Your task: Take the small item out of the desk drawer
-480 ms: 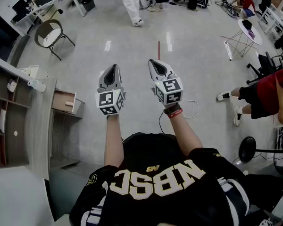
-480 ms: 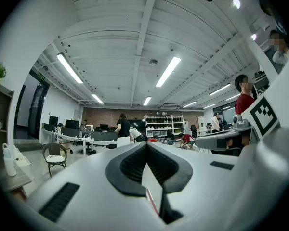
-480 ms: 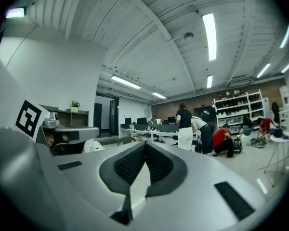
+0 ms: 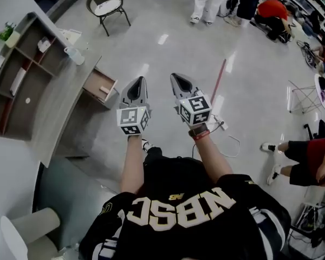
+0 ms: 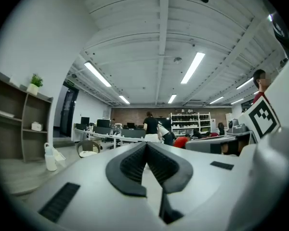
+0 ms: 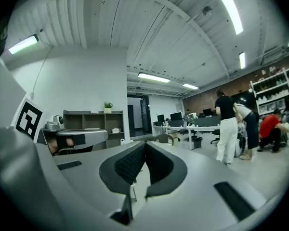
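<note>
Up ahead on the left, the open desk drawer point(image 4: 100, 85) swings closer as the person turns toward it; left gripper point(image 4: 138, 83) and right gripper point(image 4: 177, 79) are both pressed together, empty.

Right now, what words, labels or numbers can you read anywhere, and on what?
"NBSC": on the shirt, upside down in the head view.
Small logo above it: too small to read.
Marker cubes: square patterns only, no words.
Elsewhere: nothing legible.
</note>
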The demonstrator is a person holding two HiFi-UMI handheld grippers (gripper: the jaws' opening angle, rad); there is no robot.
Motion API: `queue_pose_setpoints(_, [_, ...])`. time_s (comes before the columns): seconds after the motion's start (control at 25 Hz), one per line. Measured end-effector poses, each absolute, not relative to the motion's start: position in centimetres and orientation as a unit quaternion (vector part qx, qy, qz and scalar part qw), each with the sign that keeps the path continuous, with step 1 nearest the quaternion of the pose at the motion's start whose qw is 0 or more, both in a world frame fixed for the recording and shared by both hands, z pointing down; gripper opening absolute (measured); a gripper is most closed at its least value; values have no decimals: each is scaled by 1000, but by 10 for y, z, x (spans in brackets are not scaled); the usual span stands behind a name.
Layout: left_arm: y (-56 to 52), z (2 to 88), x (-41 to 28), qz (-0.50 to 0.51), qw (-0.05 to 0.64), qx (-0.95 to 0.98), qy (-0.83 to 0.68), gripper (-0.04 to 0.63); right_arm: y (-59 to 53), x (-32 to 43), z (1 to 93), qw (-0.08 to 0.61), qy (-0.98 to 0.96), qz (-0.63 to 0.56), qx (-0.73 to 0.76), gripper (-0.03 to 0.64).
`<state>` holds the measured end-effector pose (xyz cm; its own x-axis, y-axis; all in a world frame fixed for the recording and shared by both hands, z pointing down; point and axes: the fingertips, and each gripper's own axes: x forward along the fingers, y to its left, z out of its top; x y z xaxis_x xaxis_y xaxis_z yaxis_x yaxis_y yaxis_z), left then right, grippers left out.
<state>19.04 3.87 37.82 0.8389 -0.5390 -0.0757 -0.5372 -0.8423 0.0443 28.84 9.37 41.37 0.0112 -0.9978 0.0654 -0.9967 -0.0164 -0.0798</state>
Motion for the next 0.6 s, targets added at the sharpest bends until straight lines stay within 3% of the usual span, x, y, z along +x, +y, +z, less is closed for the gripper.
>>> queue_pose_setpoints(0.6, [-181,422,-20,-38,50,884,-464,15,-168,86,445,-50,832,-68,-548,9])
